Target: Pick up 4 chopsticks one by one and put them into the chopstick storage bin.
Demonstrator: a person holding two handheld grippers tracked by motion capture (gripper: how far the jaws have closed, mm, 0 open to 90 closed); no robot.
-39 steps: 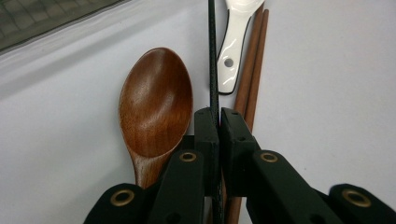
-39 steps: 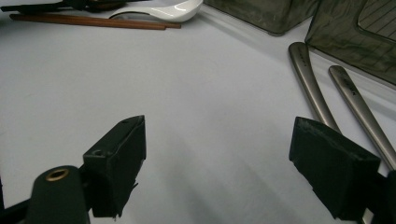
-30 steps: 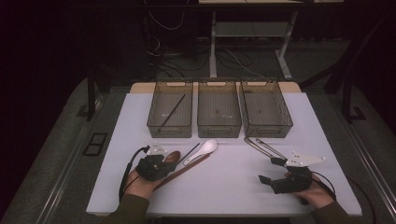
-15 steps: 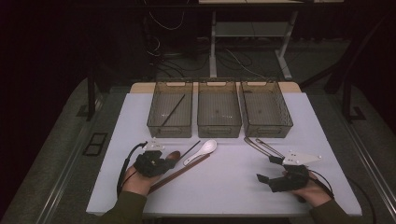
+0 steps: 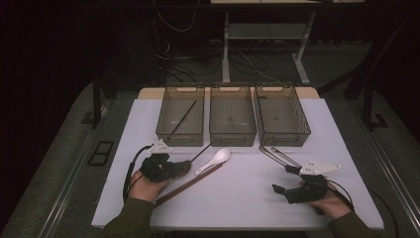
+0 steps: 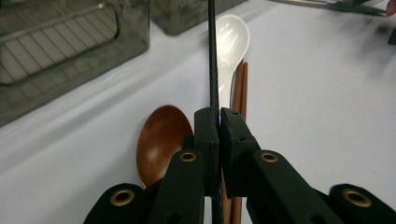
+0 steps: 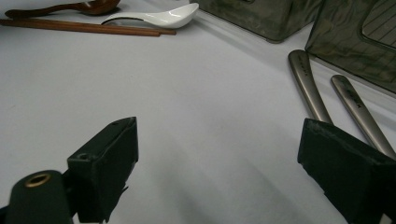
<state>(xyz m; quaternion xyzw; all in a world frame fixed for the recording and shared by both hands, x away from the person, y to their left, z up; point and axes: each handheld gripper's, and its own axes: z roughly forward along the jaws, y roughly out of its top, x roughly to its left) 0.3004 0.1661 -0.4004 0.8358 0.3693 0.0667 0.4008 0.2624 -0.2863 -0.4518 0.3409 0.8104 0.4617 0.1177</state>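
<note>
Landmark: white spoon (image 5: 214,160), lying on the white counter (image 5: 247,198) just in front of the three bins.
Left gripper (image 6: 218,122): near-left of the white spoon, held in the person's left hand (image 5: 141,186); fingers (image 6: 207,135) clenched on a thin black chopstick.
Black chopstick (image 6: 213,65): clamped between the left fingers, running past the left edge of the white spoon's bowl toward the left bin; in the high view, far end close to that bin's front wall.
Wooden spoon (image 6: 163,140): just near-left of the white spoon, bowl beside and partly under the left fingers.
Brown chopsticks (image 5: 190,183): a pair lying side by side, close along the white spoon's handle and slanting toward the near-left.
Left bin (image 5: 163,119): directly behind the white spoon to the left, with a second dark stick lying inside it.
Middle bin (image 5: 233,136): behind the white spoon, slightly right.
Right bin (image 5: 302,131): well right of the white spoon, at the back.
Metal utensils (image 7: 308,88): two grey handles on the counter, right of the white spoon, before the right bin.
Right gripper (image 7: 229,161): well right of the white spoon, near the counter's front edge; fingers (image 7: 105,158) released, spread wide, nothing between them.
</note>
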